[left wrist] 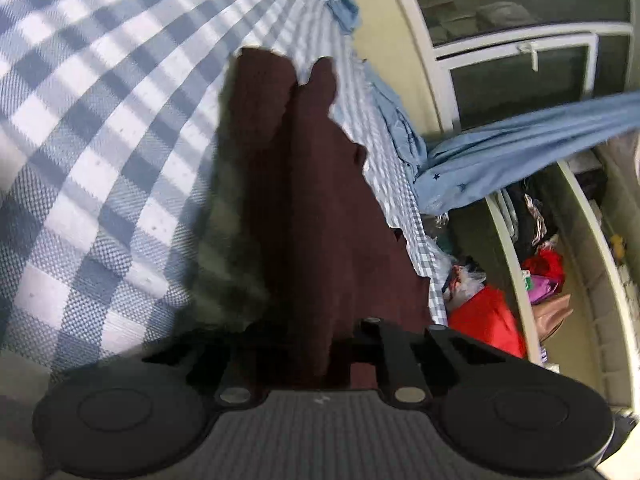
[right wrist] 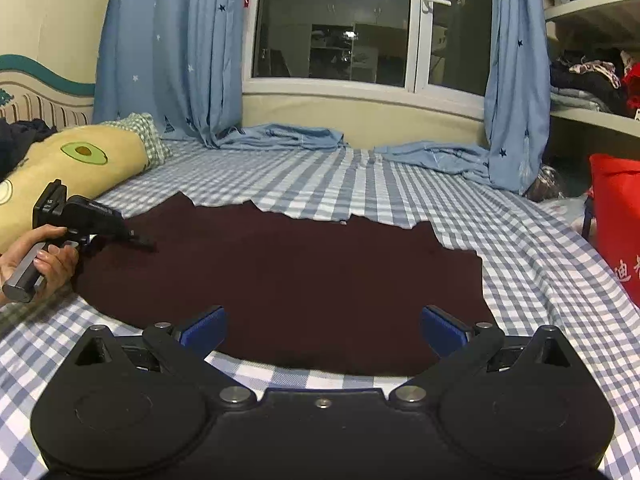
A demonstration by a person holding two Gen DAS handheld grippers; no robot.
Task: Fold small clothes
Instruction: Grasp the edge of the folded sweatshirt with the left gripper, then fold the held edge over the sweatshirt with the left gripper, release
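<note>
Spread wide over garment's near hem, right tool (right wrist: 323, 330), empty; left tool (right wrist: 138, 240) pinching maroon garment (right wrist: 280, 280) at mid-left for folding.

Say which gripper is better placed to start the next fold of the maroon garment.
Left, probably. The left gripper is already at the maroon garment, and its own view shows cloth between its fingers. The right gripper is open, holding nothing, at the near hem.

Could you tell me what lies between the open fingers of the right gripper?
In the right wrist view, the near edge of the dark maroon garment on the checked bedsheet lies between the right gripper fingers, unpinched.
</note>
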